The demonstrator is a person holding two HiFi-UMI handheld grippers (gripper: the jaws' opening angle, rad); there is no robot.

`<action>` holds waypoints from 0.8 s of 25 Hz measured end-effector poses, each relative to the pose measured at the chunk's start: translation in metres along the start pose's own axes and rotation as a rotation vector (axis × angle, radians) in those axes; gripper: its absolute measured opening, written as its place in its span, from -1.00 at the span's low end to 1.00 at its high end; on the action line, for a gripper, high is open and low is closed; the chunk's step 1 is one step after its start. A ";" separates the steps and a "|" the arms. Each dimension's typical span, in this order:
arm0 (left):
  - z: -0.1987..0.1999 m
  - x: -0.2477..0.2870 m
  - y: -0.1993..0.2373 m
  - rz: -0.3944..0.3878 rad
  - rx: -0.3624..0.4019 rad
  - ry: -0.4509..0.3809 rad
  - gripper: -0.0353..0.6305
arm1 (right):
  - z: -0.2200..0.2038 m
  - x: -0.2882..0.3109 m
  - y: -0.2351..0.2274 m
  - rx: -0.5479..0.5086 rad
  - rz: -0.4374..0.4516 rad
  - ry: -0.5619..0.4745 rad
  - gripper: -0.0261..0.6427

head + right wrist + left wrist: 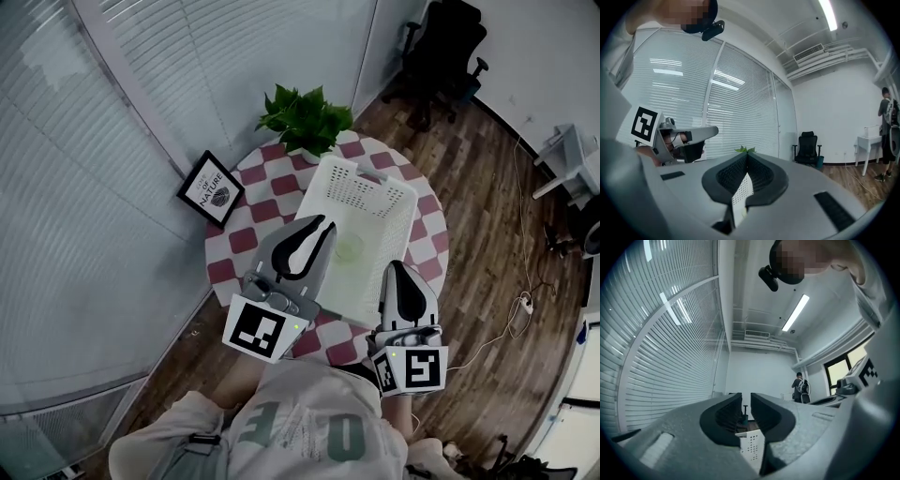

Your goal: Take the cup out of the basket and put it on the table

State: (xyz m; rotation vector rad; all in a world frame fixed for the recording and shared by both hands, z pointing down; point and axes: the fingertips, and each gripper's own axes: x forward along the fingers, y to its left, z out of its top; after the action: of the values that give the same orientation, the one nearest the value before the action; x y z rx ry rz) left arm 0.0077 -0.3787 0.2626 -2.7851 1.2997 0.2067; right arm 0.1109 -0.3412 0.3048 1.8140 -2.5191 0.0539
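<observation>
The left tongs hang over the near left part of the basket. Their jaws are parted by a narrow slit with nothing between them, and only the basket's perforated wall shows below. The right tongs are just beside the basket's near right rim. Their jaw tips are pressed together, and a strip of basket wall shows through the hollow behind the tips. They appear to hold nothing.

The cup, pale and translucent, stands on the basket floor. It is ahead of both tongs and between their tips, nearer the left pair. The basket rests on the round checked table, which has bare cloth to the left of the left tongs.

Step in hand, as judged: the approach, with the cup not yet gripped and none of the lift done. The next move calls for one pair, probably the left, to open wider than the cup wall. It must then tip down into the basket and close on the rim without pressing the cup against the side wall. After that the cup can be lifted clear and carried to open cloth.
</observation>
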 end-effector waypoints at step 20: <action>-0.193 0.124 -0.019 -0.239 -0.014 0.646 0.04 | -0.047 0.008 -0.050 0.174 0.020 0.062 -0.89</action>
State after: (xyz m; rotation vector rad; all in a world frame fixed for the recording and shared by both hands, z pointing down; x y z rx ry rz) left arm 0.1195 -0.4822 0.4357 -3.1014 1.0103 -0.7538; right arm 0.1560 -0.3617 0.3529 1.8133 -2.5614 0.3344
